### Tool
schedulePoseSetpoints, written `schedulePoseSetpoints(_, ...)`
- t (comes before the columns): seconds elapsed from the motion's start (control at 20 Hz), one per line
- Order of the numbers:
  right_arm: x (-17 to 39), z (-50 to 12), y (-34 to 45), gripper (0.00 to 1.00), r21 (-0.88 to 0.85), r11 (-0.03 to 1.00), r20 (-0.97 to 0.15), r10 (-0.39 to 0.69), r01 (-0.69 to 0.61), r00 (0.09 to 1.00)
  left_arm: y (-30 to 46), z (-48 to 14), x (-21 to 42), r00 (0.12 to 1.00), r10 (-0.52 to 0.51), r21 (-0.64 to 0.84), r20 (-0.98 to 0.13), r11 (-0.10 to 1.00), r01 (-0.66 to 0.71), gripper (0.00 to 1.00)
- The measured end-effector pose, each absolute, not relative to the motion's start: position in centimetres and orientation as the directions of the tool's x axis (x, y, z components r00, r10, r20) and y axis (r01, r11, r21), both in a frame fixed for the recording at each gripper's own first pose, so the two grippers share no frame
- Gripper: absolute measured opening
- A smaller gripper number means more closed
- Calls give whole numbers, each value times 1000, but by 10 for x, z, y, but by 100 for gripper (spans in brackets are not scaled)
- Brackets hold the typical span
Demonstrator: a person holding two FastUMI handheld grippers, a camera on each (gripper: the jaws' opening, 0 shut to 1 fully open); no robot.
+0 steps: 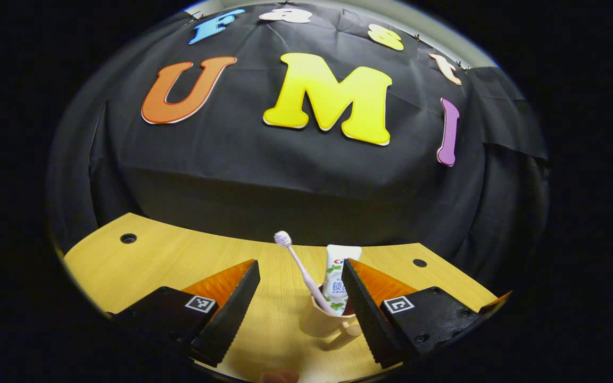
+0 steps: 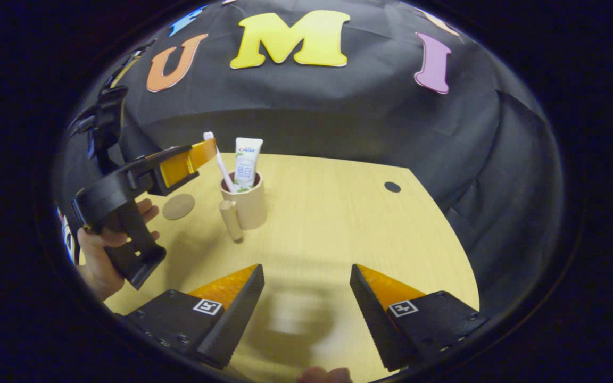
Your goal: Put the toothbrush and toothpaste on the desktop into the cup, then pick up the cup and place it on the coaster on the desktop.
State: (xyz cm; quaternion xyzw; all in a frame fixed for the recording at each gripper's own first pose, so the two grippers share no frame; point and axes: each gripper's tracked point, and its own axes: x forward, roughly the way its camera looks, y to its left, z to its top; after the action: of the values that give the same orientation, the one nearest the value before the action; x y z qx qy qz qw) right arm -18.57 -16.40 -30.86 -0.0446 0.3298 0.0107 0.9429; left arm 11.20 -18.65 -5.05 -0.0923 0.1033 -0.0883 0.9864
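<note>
Two items, the toothbrush (image 2: 221, 162) and the toothpaste (image 2: 246, 162), are seen standing inside the cup (image 2: 250, 205), which is placed upright on the worktop (image 2: 338, 223). In the right gripper view the brush is leaned to the left with its head up, and the tube is set upright just beside it, against the far side of the cup. The handle of the cup (image 2: 230, 219) is turned toward the camera. The coaster (image 2: 178, 206) is laid flat on the worktop, to the left of the cup and a little apart from it; the cup is not yet placed on it.

The right hand-held gripper (image 2: 306, 287) is held above the worktop, near to the cup but apart from it, and its fingers are spread wide with nothing between them. The left hand-held gripper (image 2: 200, 154) is seen in this view at the left, carried by a hand (image 2: 101, 255), with its tip close beside the brush.

In the left gripper view the left hand-held gripper (image 1: 300, 284) is also spread wide. The cup (image 1: 322, 322) is found low between its fingers, nearer to the right one, but contact with either finger cannot be told. The toothbrush (image 1: 298, 266) and toothpaste (image 1: 338, 276) are risen out of the cup there.

A round hole (image 2: 392, 186) is seen in the worktop, well apart from the cup.
</note>
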Motion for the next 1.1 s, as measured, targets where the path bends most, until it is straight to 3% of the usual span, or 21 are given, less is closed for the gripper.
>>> schedulePoseSetpoints(0.15, -170, -292, -141, 99, -52, 996, -613, 26, -73, 790, -144, -22, 92, 976, -149, -173, -160, 978, 120, 98)
schedulePoseSetpoints(0.45, -134, -270, -71, 96, 52, 992, -683, 117, -112, 721, -55, 23, 43, 987, -49, -125, -156, 992, 30, 98)
schedulePoseSetpoints(0.8, -90, -311, -39, 94, 78, 993, -860, 111, -86, 497, 20, 55, -7, 986, 84, -94, -141, 991, -98, 98)
schedulePoseSetpoints(1.1, -68, -362, -49, 94, 4, 998, -943, 26, -66, 333, 44, 56, -29, 974, 114, -139, -194, 980, -143, 98)
